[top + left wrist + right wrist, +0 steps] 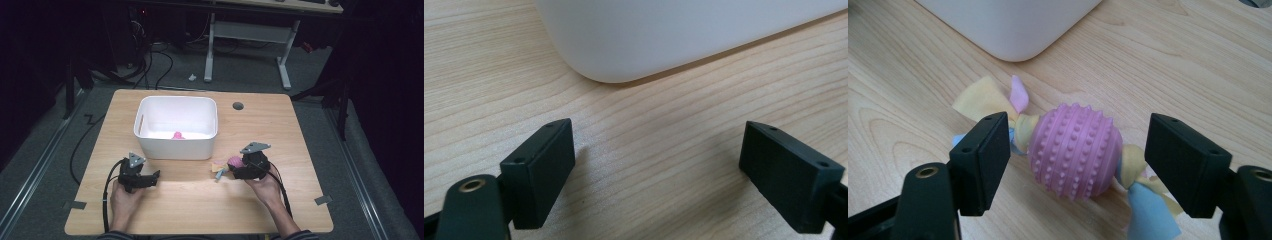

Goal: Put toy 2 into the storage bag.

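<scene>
In the right gripper view, the toy's blue fabric tail (pixel 1153 215) runs off the bottom edge, and the white bin (pixel 1013 25) is cut by the top edge so that just one rounded corner shows. In the high view a small pink thing (pixel 177 135) inside the bin is too small to identify. The person's forearms are cut off at the counter's near edge.

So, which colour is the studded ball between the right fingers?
Pink; the ball shows best in the right gripper view.
</scene>
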A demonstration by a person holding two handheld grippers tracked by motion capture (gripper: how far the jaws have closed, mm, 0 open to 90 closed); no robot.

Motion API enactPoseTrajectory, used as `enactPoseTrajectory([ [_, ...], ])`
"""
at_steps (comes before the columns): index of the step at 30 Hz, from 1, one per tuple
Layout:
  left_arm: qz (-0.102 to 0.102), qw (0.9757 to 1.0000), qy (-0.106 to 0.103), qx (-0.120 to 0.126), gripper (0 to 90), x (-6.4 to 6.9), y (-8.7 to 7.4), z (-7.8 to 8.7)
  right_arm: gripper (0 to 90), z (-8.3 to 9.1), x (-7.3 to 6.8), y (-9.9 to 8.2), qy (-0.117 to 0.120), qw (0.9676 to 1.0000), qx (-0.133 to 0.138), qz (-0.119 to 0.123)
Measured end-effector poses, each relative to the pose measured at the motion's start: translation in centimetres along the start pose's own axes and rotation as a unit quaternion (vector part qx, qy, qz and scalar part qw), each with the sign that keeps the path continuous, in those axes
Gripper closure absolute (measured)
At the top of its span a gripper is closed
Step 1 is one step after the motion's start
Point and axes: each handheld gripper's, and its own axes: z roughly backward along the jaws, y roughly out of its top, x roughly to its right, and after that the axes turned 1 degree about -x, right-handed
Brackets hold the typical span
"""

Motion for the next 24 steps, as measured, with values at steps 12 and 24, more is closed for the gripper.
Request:
enactPoseTrajectory([
  [12,-0.001,1.0000,-0.002,0.000,14.5,0.0,0.0,0.0,23.0,-1.2,-0.1,0.5,0.008,0.9998,-0.006,0.018],
  [24,-0.001,1.0000,-0.001,0.000,14.5,0.0,0.0,0.0,24.1,-2.4,0.0,0.4,0.003,0.9992,-0.025,0.032],
])
